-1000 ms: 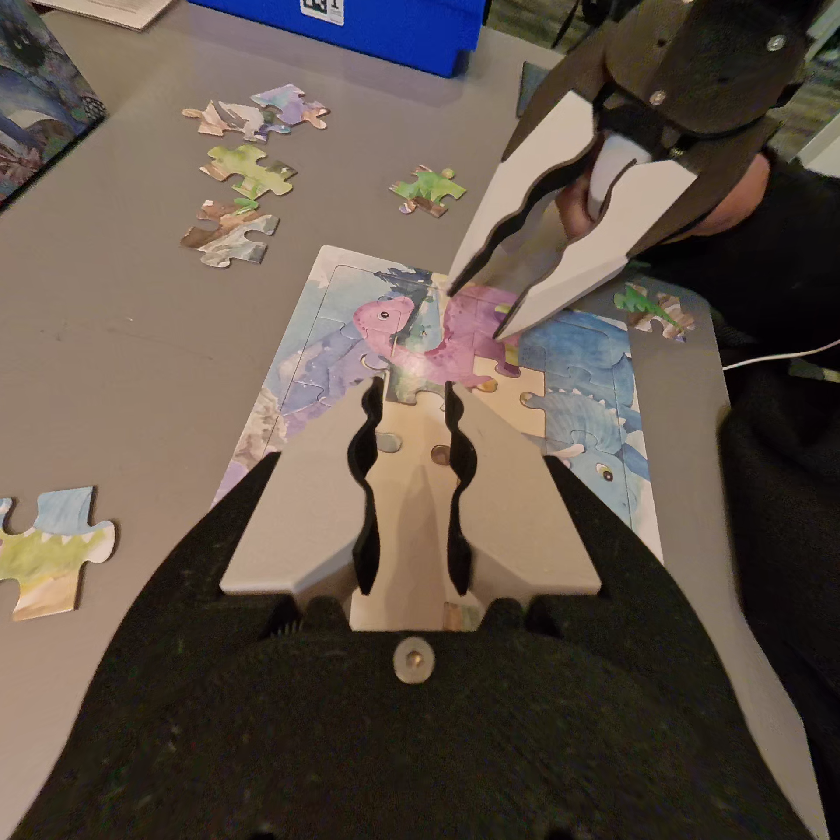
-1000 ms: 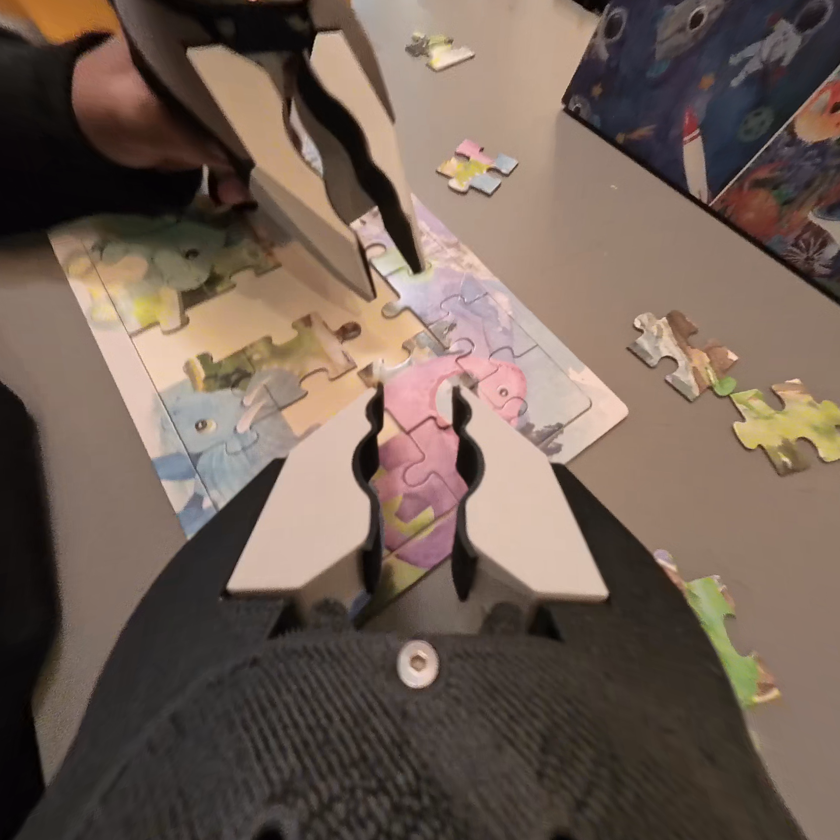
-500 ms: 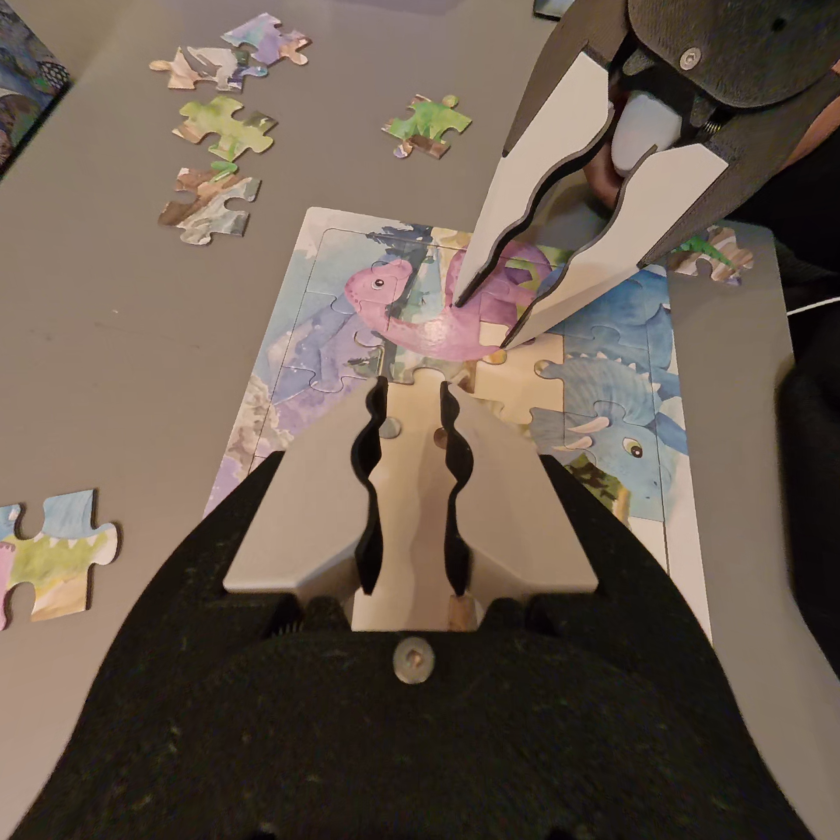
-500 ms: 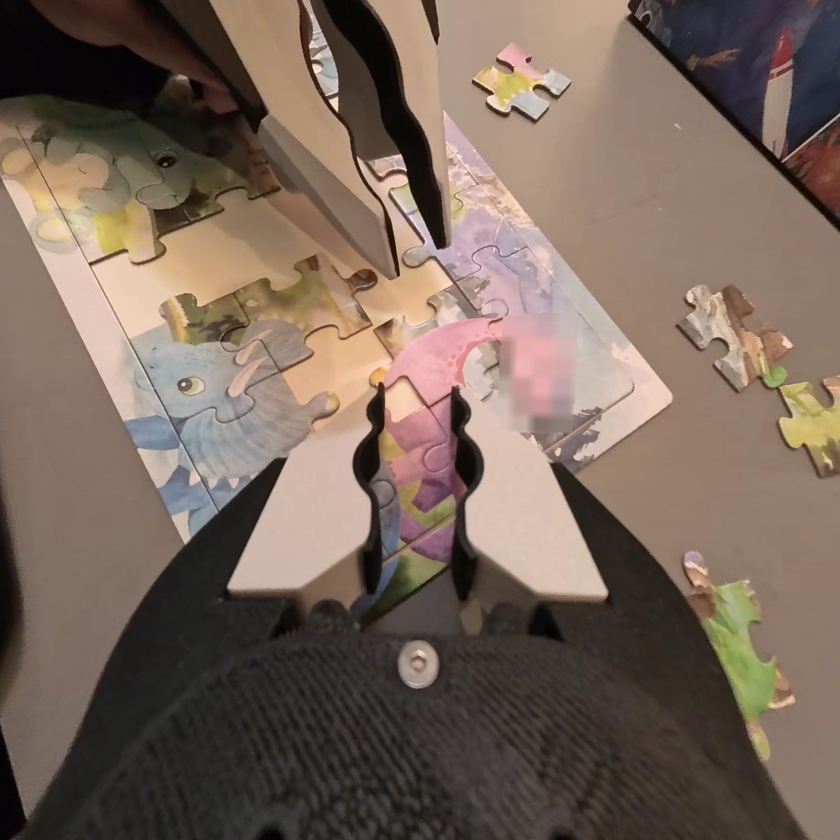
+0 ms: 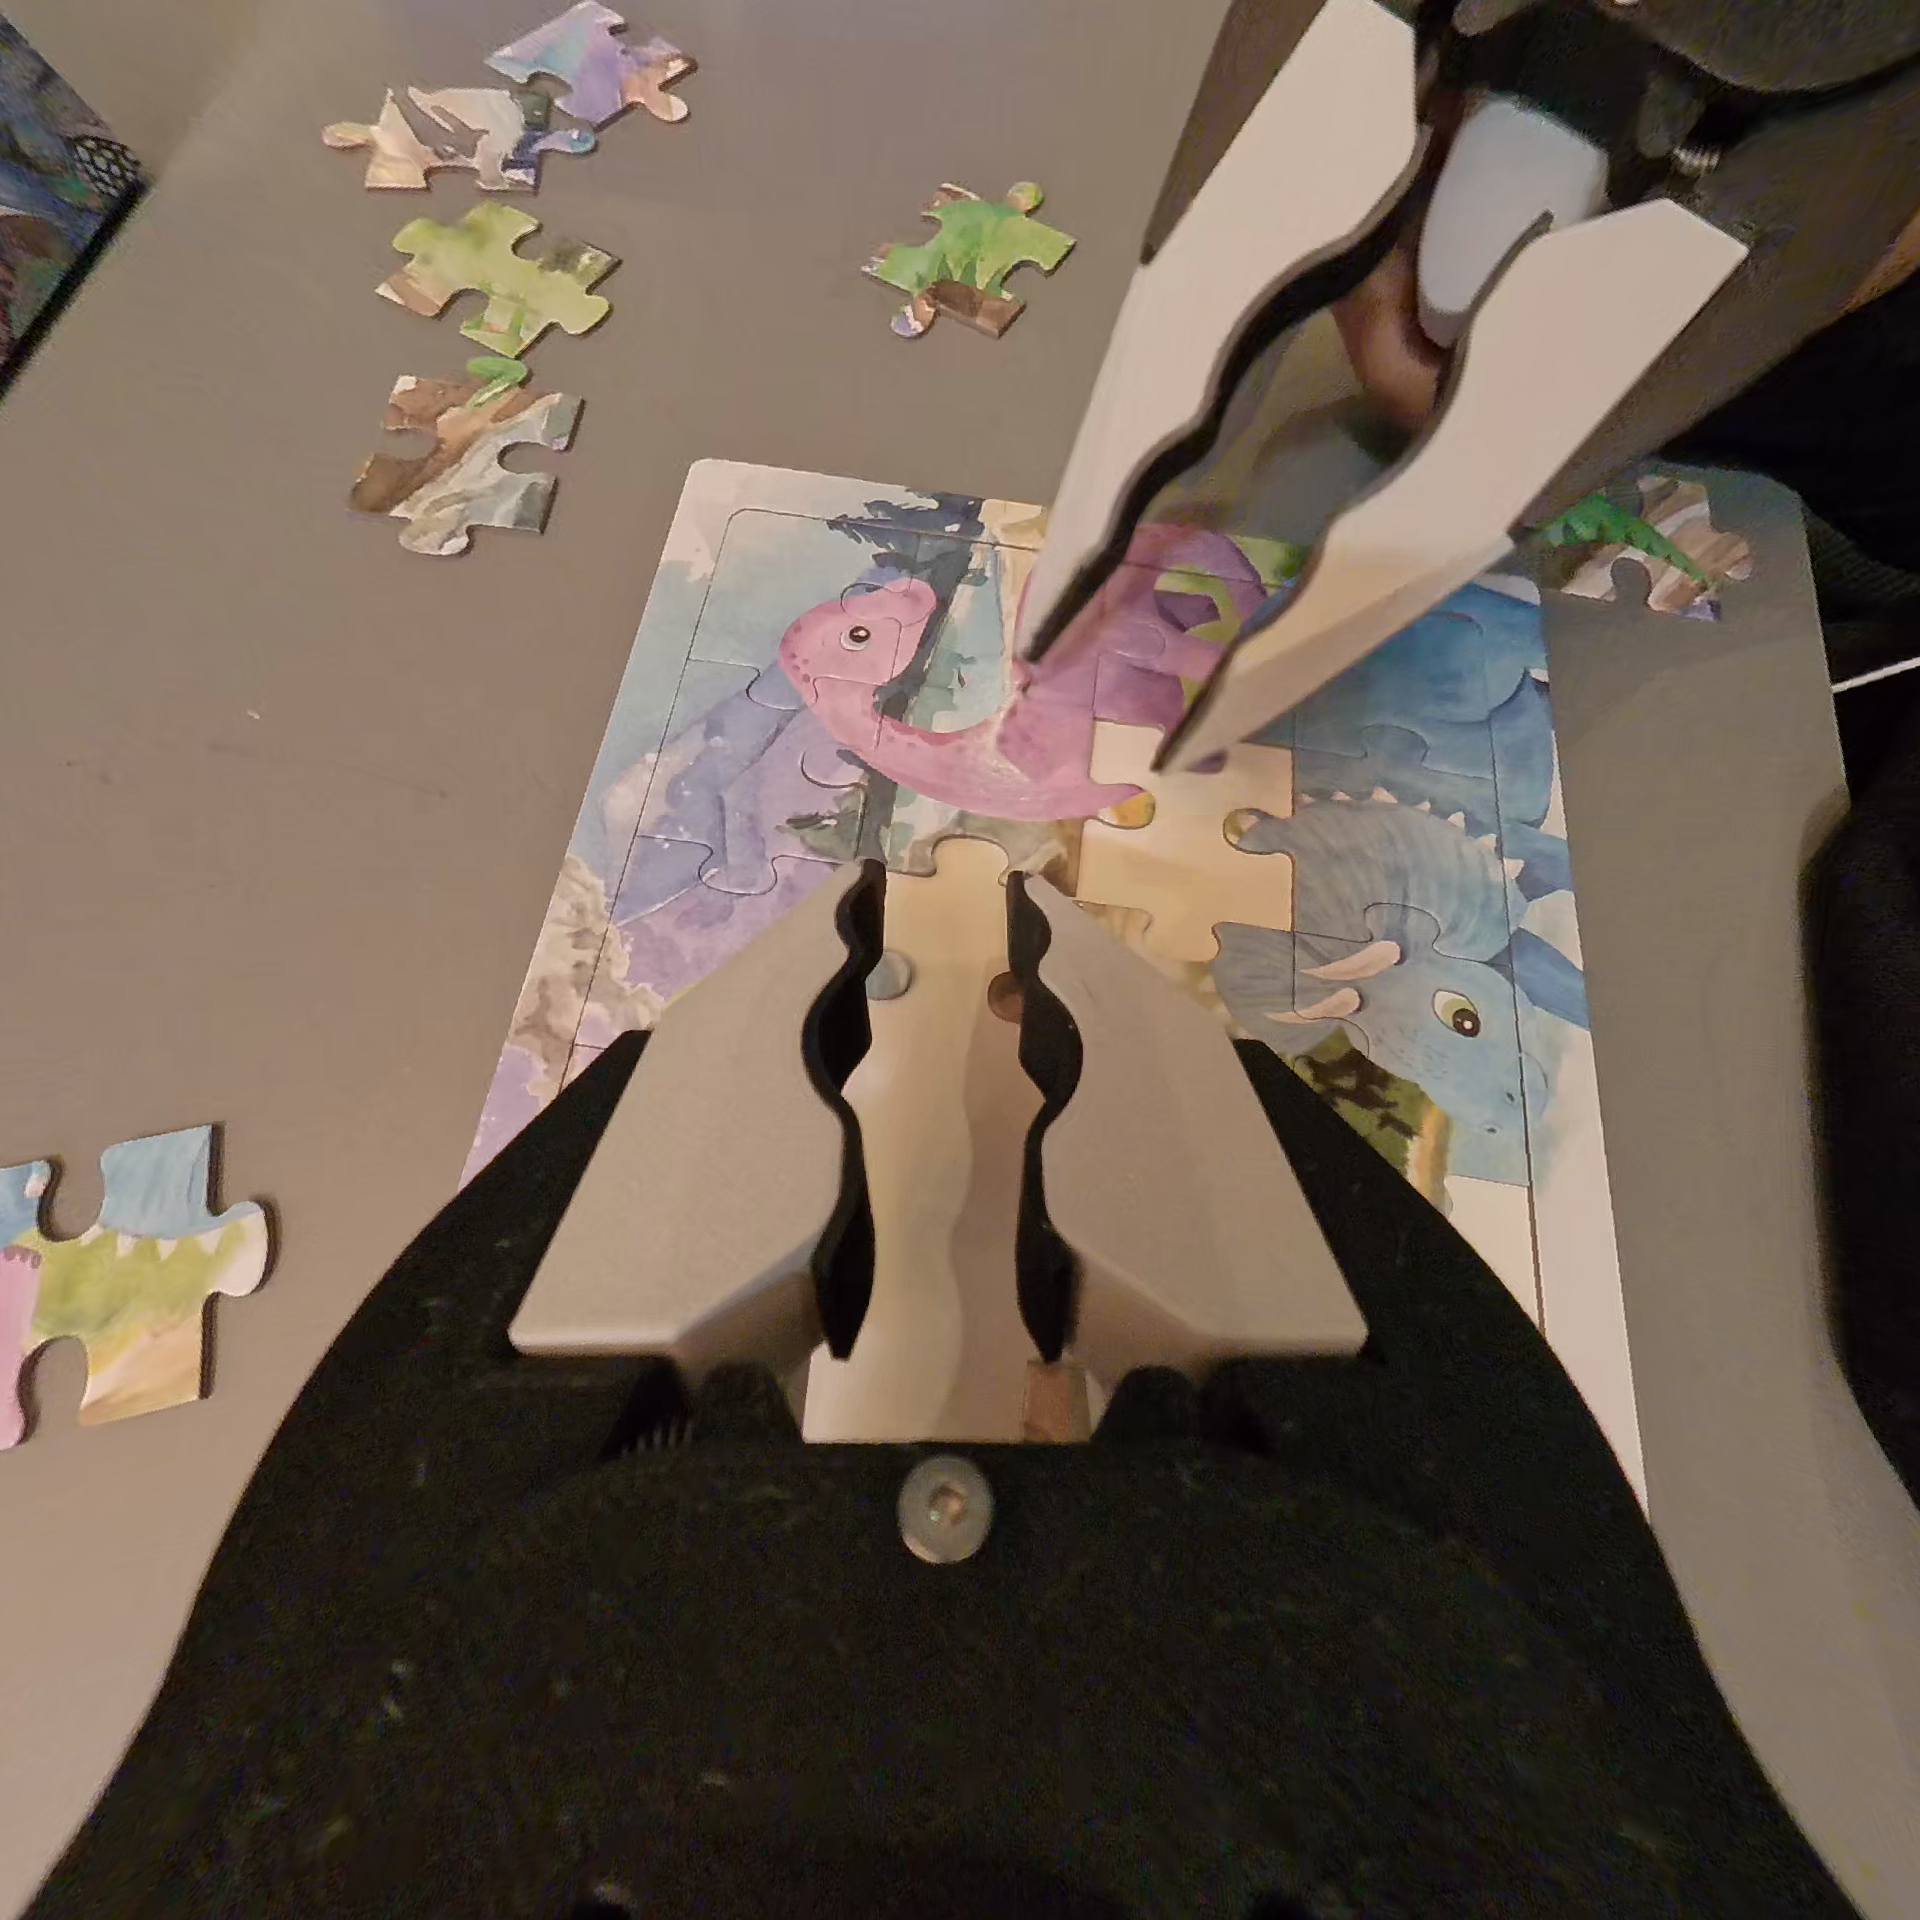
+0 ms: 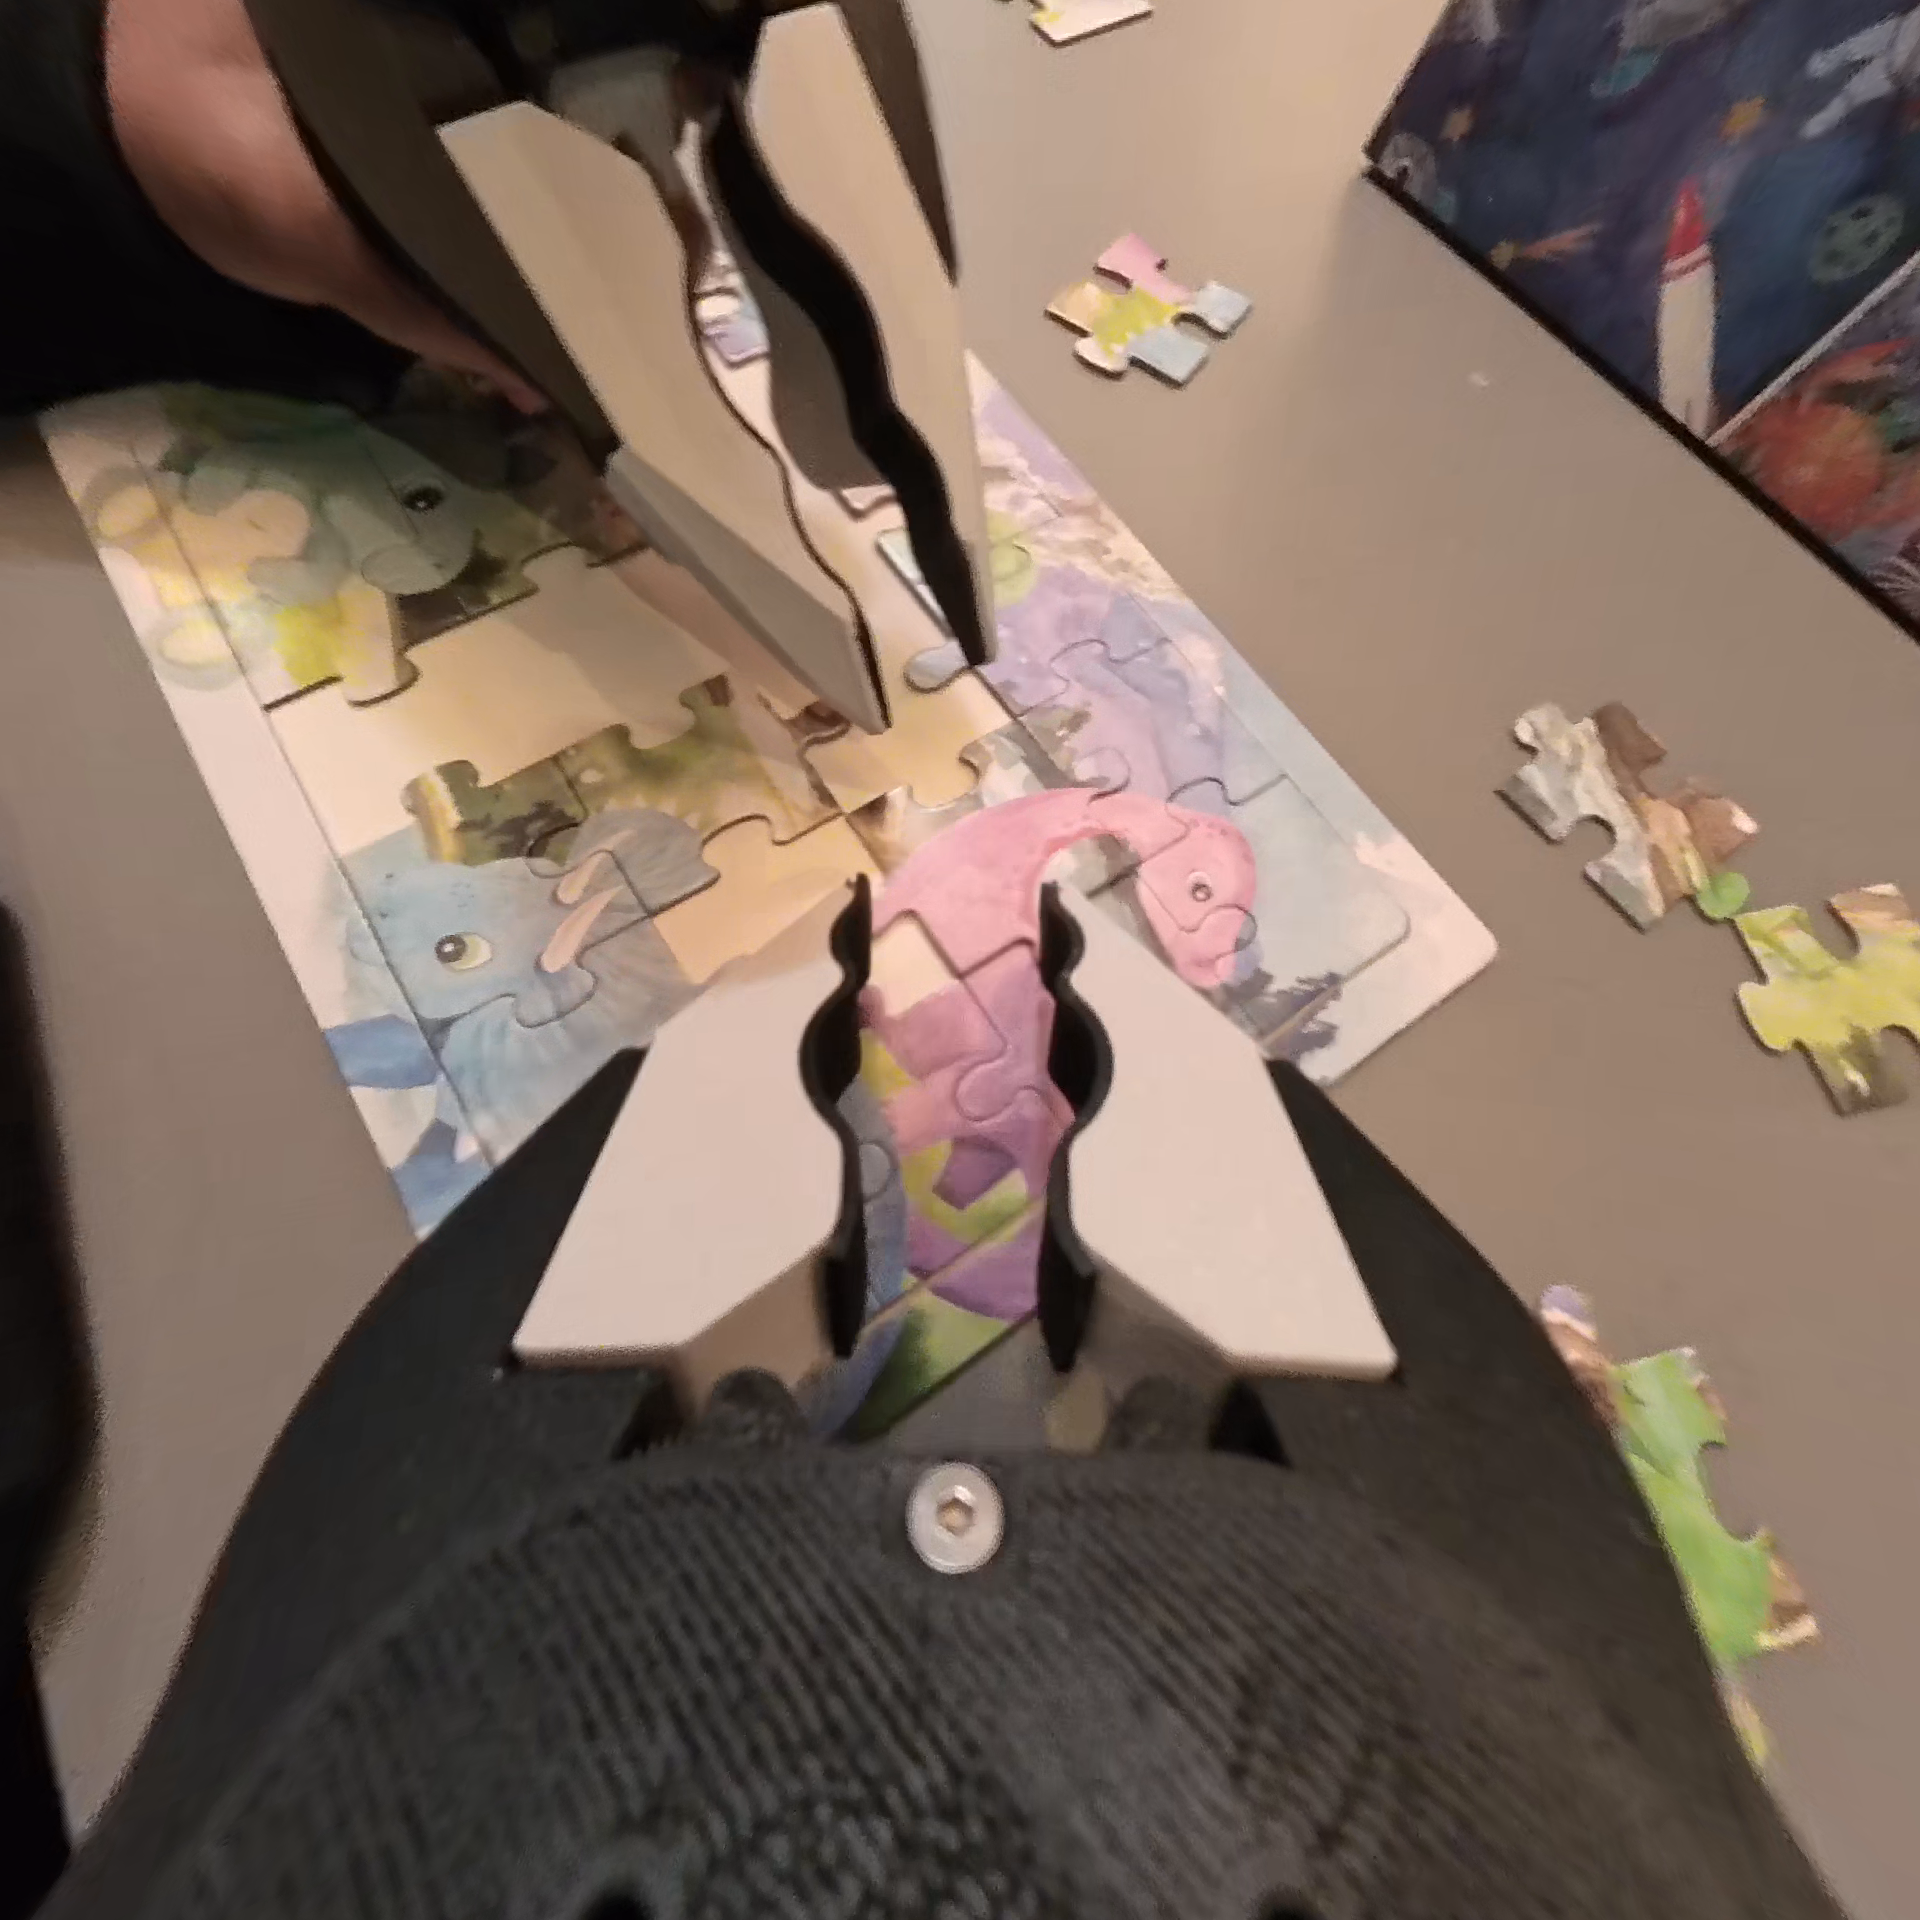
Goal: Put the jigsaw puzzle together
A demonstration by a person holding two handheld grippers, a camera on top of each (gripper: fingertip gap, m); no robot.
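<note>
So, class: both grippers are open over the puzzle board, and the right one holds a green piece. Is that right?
No. The right gripper holds nothing; the right wrist view shows only the board between its fingers. The green piece lies loose on the table. Both grippers, left included, are open over the board.

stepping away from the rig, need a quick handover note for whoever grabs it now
Left hand-held gripper: open, empty, over the bare middle of the puzzle tray.
Right hand-held gripper: open, empty, tips down on the pink dinosaur.
Done: pink dinosaur, blue triceratops and the outer pieces are in.
Left: the cream centre gaps; loose pieces lie on the grey table around the tray.
</note>
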